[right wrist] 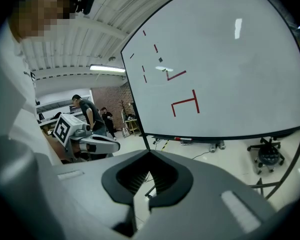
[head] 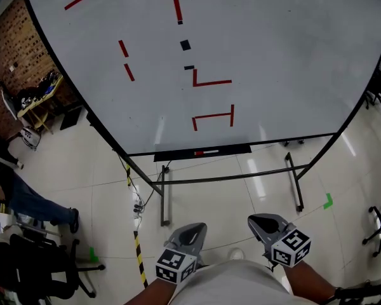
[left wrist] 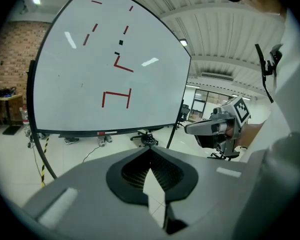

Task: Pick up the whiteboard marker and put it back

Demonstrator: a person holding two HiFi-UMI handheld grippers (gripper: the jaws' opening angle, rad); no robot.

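Note:
The whiteboard marker [head: 206,152], red and white, lies flat on the black tray [head: 235,149] under the whiteboard [head: 273,56]. It also shows small in the left gripper view as the marker [left wrist: 102,133] and in the right gripper view as the marker [right wrist: 186,139]. My left gripper [head: 192,229] and right gripper [head: 261,222] hang low near my body, well short of the board. Both are shut with nothing in them. The left gripper [left wrist: 150,149] points at the tray; the right gripper [left wrist: 200,128] floats beside it. The right gripper [right wrist: 149,153] faces the board's lower edge.
The board carries red lines and two small dark magnets [head: 185,44]. Its metal stand legs [head: 296,183] reach toward me over the tiled floor. Yellow-black tape [head: 138,253] and a cable [head: 137,205] lie at left. A seated person [head: 25,199] and an office chair [head: 32,265] are far left.

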